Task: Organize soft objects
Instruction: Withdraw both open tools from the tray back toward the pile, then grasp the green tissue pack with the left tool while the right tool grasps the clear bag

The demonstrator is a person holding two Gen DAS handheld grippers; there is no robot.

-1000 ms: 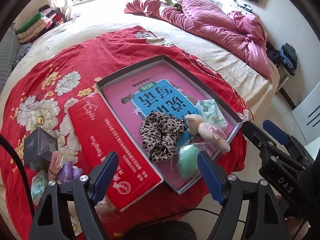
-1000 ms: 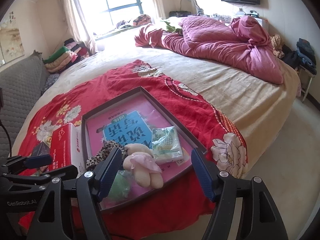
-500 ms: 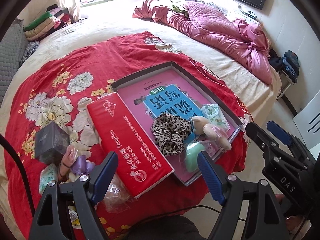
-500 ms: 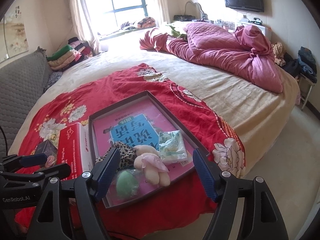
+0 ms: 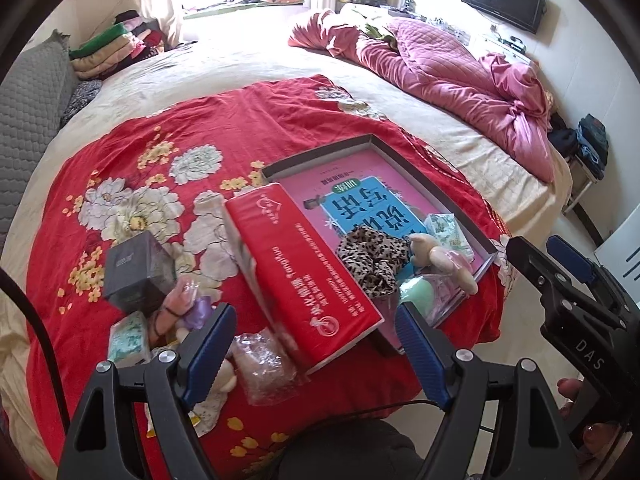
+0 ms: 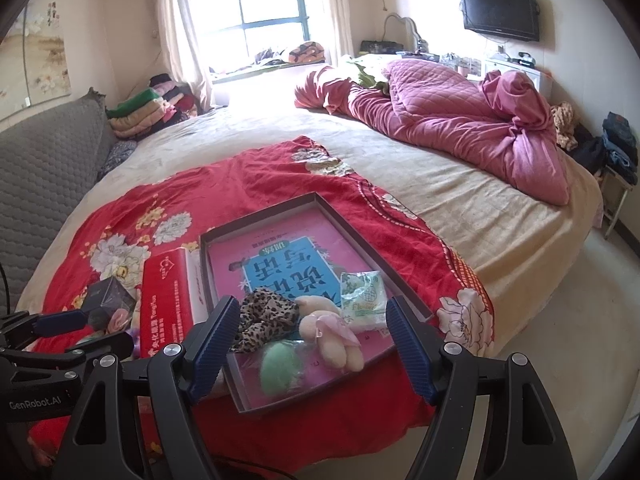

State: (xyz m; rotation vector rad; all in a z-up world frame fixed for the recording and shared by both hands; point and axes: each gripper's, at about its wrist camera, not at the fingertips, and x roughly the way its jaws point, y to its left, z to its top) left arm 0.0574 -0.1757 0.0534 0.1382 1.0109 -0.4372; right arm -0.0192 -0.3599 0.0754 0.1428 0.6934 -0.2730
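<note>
My left gripper (image 5: 312,344) hangs nearest the view, its blue jaws spread wide and holding nothing, above a crinkled clear plastic bag (image 5: 262,364) on the red floral blanket (image 5: 168,136). My right gripper (image 6: 310,344) is likewise released and empty, hovering over the near edge of a shallow grey tray (image 6: 374,254). Inside the tray's near end lie the soft things: a mint-green sponge (image 6: 278,368) in a clear wrapper, a beige plush toy in a pink dress (image 6: 330,334) touching it, a leopard-print scrunchie (image 6: 264,318) just to the left, and a green-and-white tissue pack (image 6: 362,294) to the right. They rest on a pink and blue booklet (image 6: 280,256) lining the tray. A long red box (image 5: 296,264) leans against the tray's left side. Left of that box, outside the tray, sit a dark grey cube box (image 5: 138,270), a second tissue pack (image 5: 126,338) and a small pink and purple cluster (image 5: 186,306) I cannot make out clearly. Farther back the beige bedspread (image 6: 460,216) carries a rumpled pink quilt (image 6: 460,120), with folded clothes (image 6: 148,112) by the window (image 6: 256,4).
</note>
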